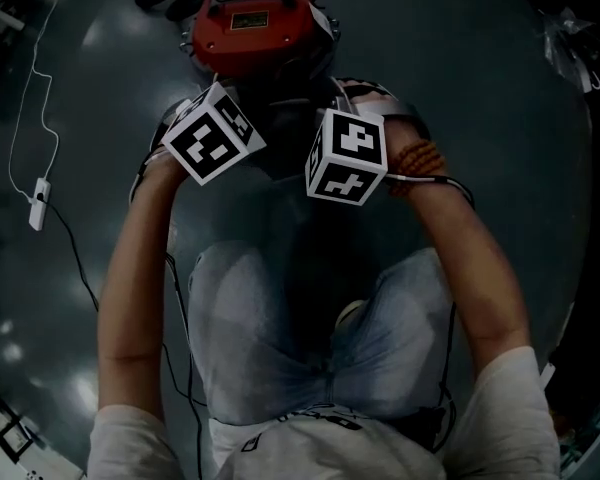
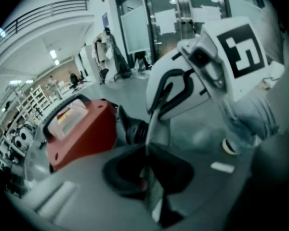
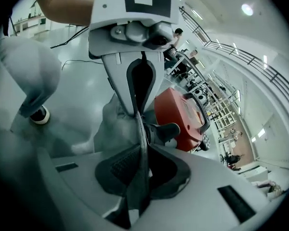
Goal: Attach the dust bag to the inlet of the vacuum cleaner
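Jaws of the left gripper (image 2: 147, 150) and right gripper (image 3: 142, 153) sit nearly together, clamped on the dust bag (image 3: 111, 124).

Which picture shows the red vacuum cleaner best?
The right gripper view: the vacuum cleaner is sharp, with its handle and black inlet showing. In the left gripper view the vacuum cleaner is blurred; the head view shows only its dim top.

head cam: steep down | gripper cams: close, face-to-face (share red vac (image 2: 82, 131))
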